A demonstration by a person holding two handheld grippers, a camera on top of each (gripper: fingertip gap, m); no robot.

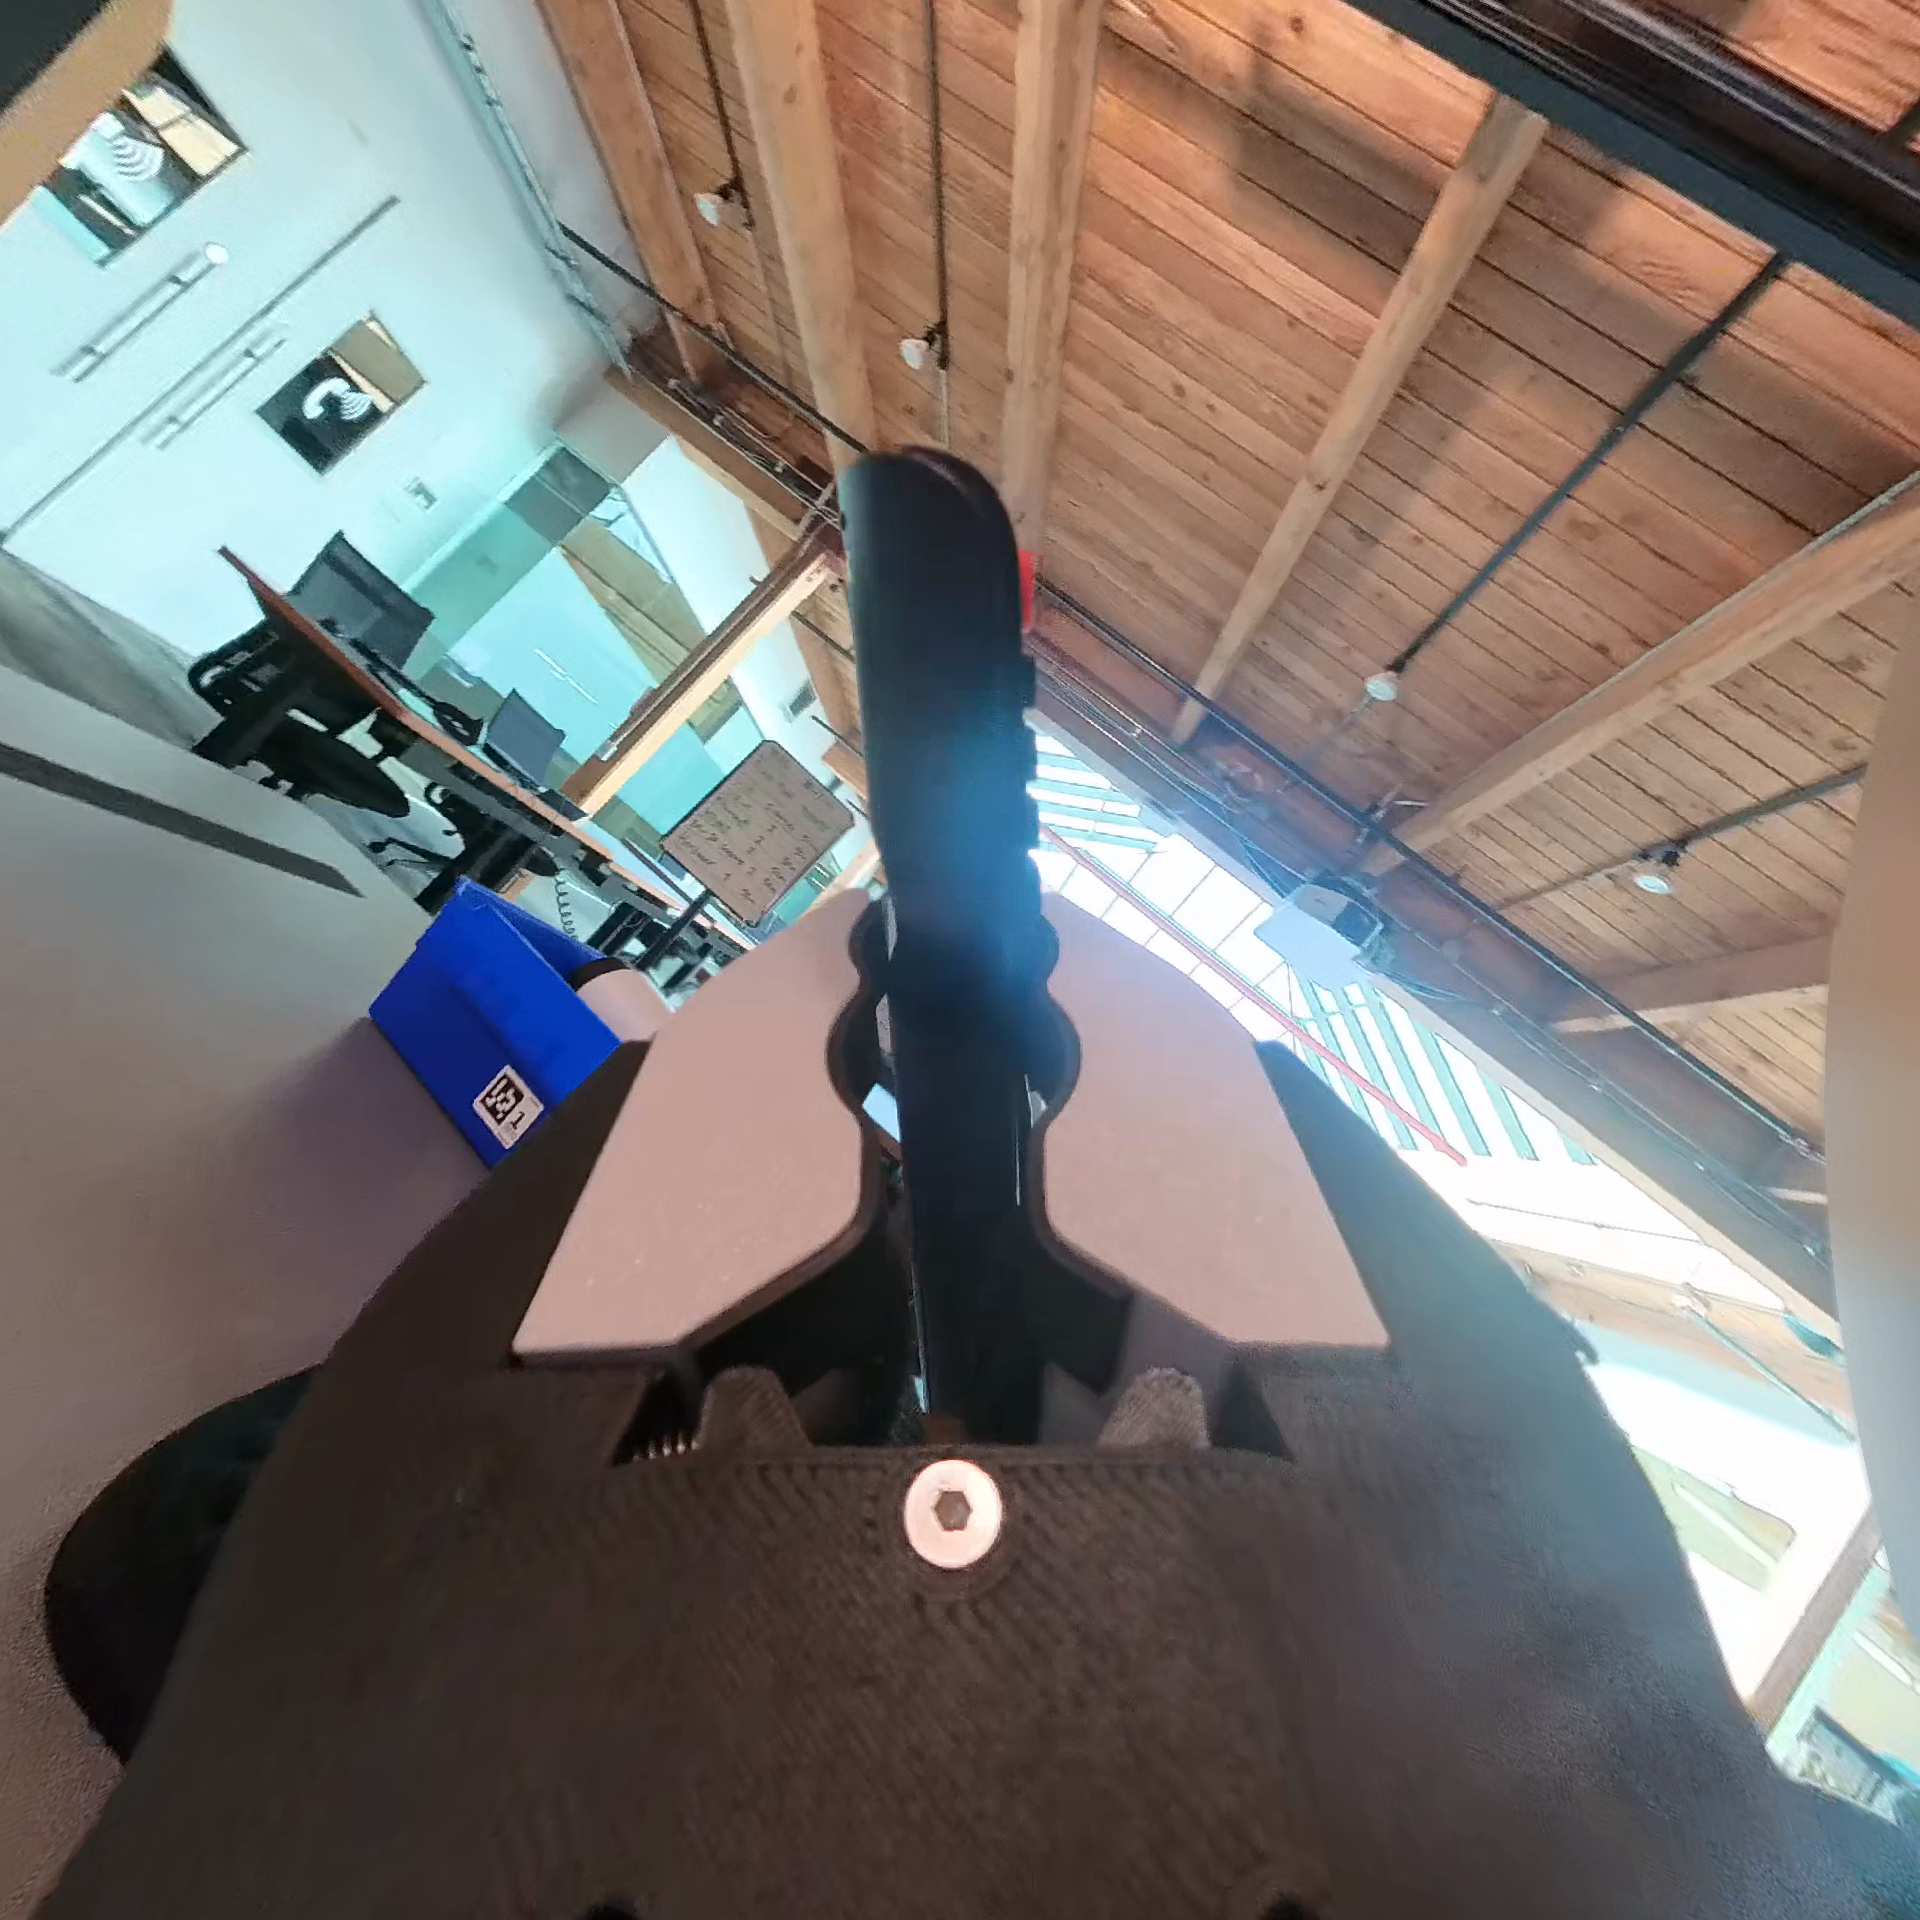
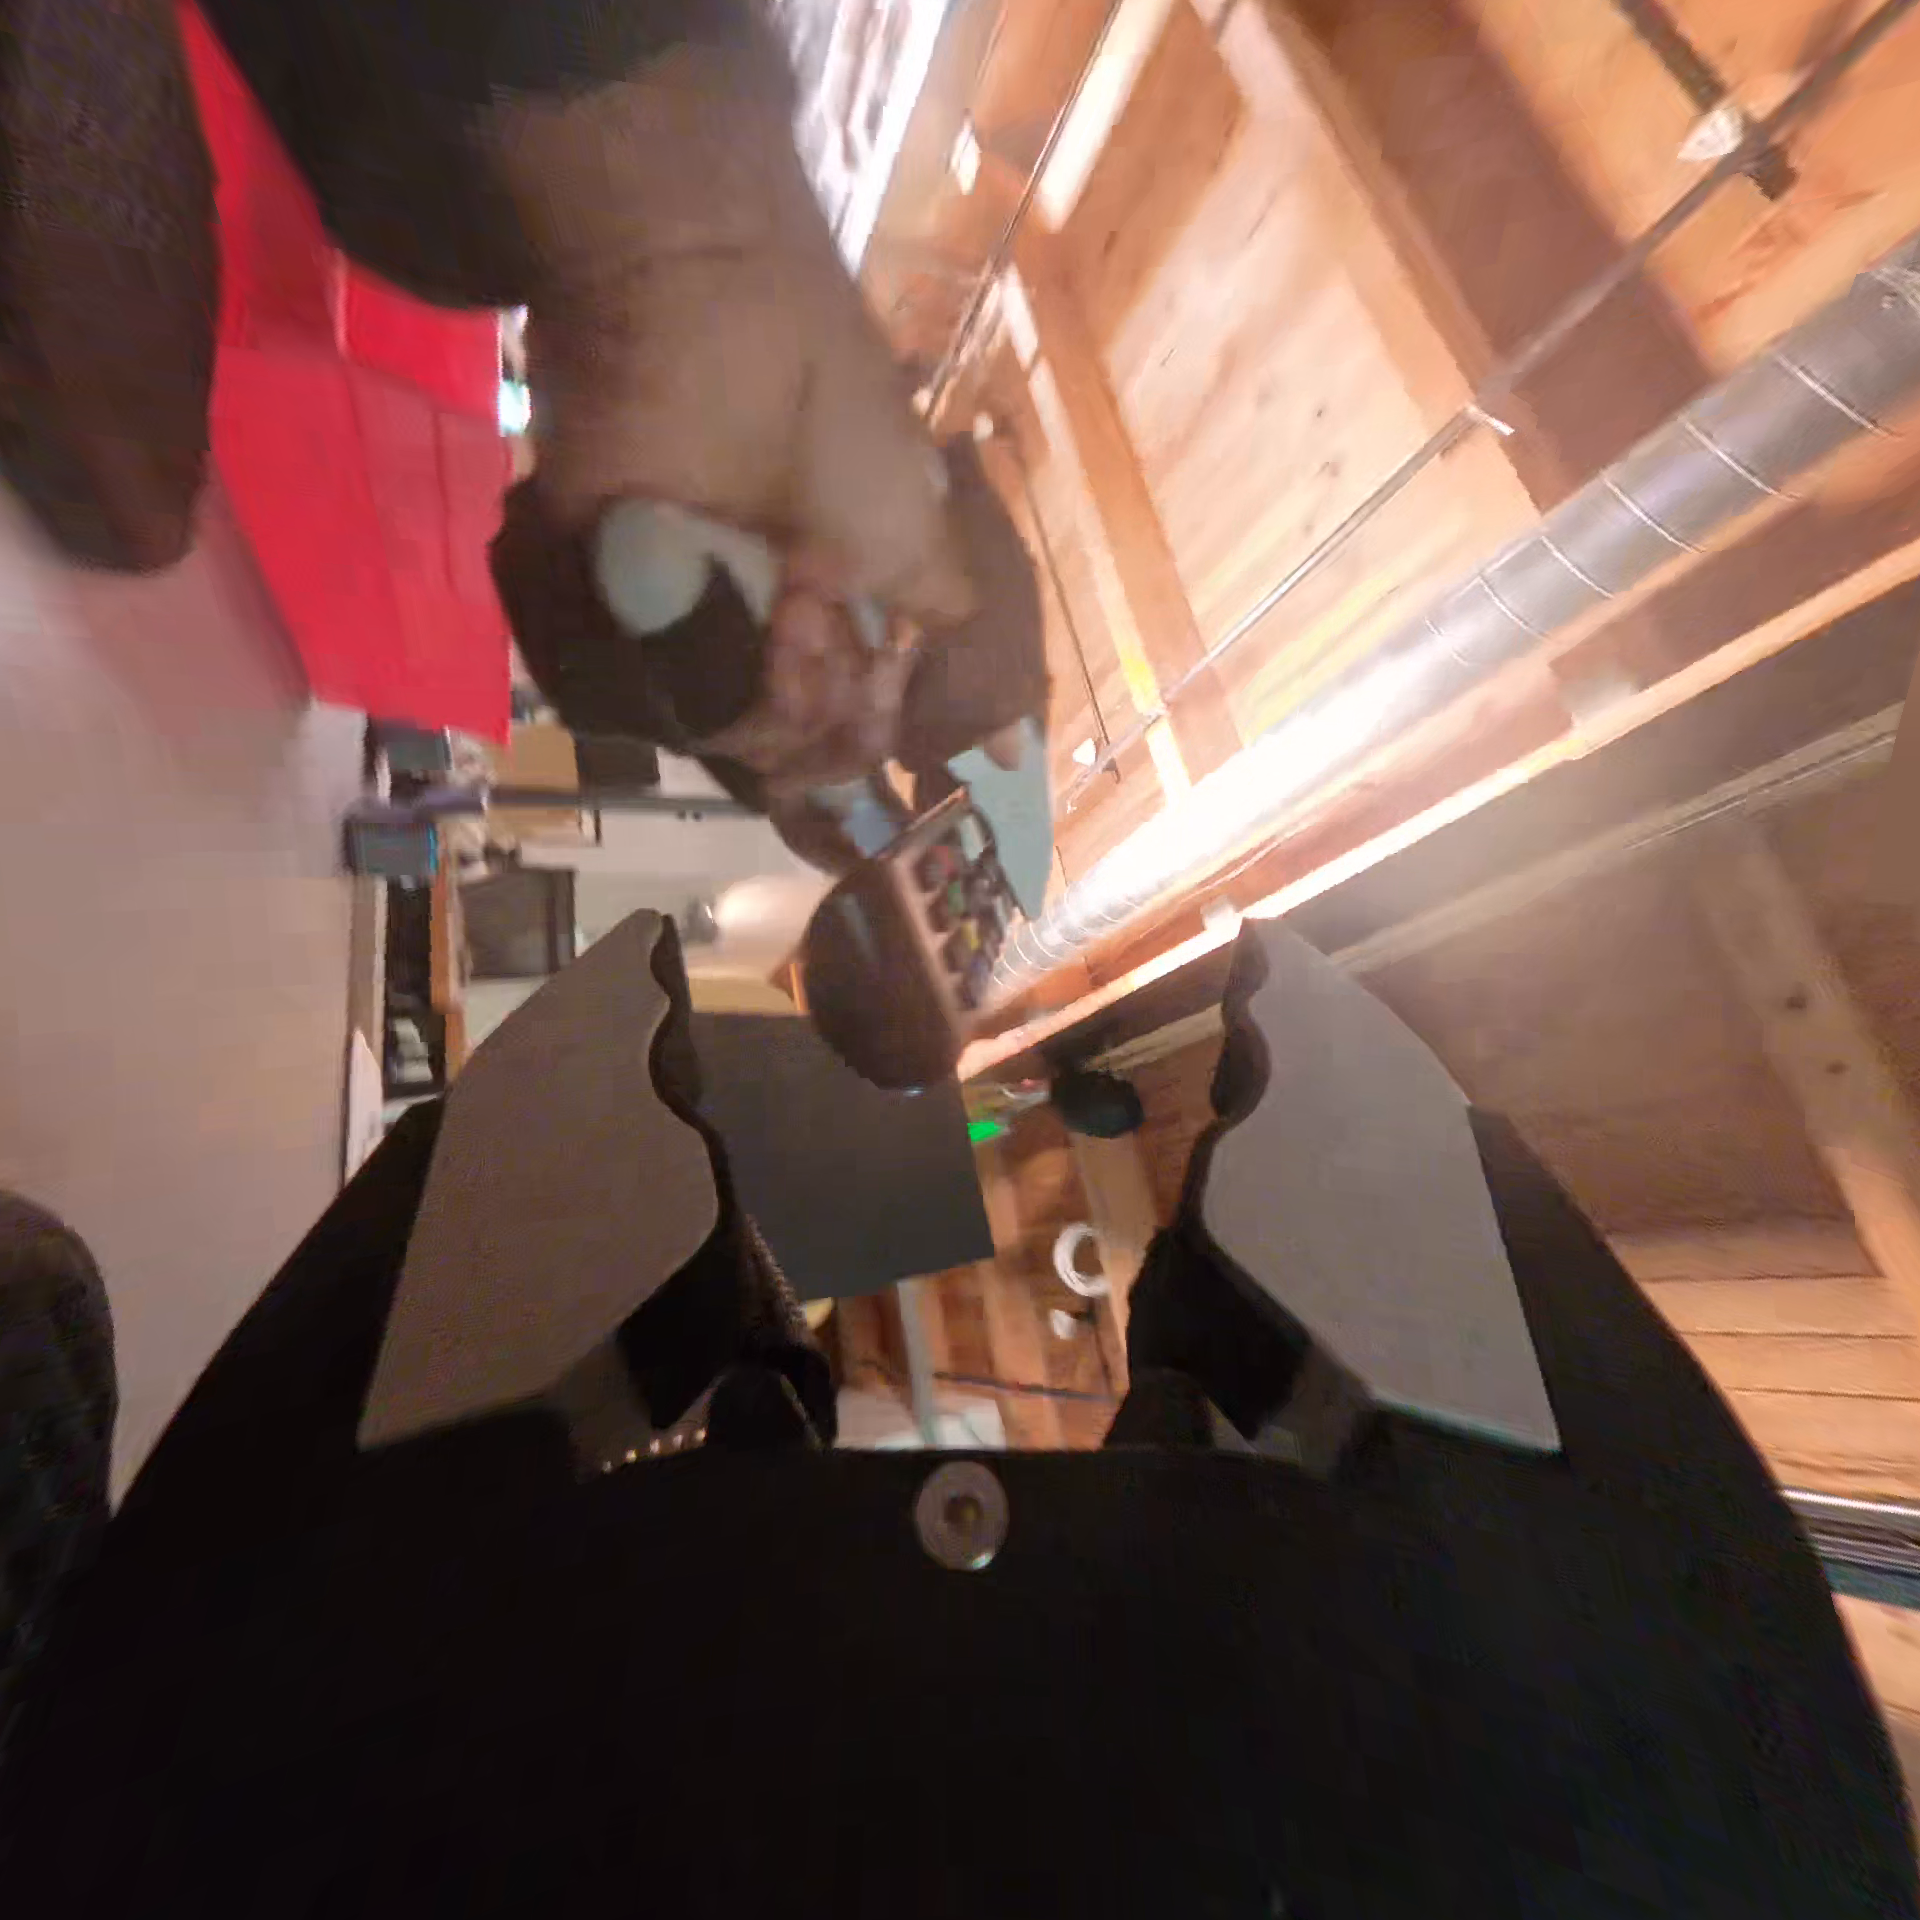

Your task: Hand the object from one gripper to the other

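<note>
My left gripper (image 1: 956,997) is clamped on the remote (image 1: 940,727), a slim black one seen edge-on. Both grey pads (image 1: 727,1122) press its lower half, and its body stands straight up out of the jaws toward the wooden ceiling (image 1: 1351,312). A red button (image 1: 1027,587) sticks out near its top end. Off to the lower left I see a blue box (image 1: 488,997) on a pale surface, and desks (image 1: 416,707) with chairs farther back.

My right gripper (image 2: 951,997) is spread wide with nothing in it. This view is blurred. Just past its fingertips, slightly left of centre, I see the remote's end (image 2: 904,966) with coloured buttons facing right, not touching either pad (image 2: 561,1164). A bare hand (image 2: 727,395) above holds the other gripper. Red cloth (image 2: 353,447) hangs at upper left, and a silver duct (image 2: 1558,540) runs along the ceiling on the right.
</note>
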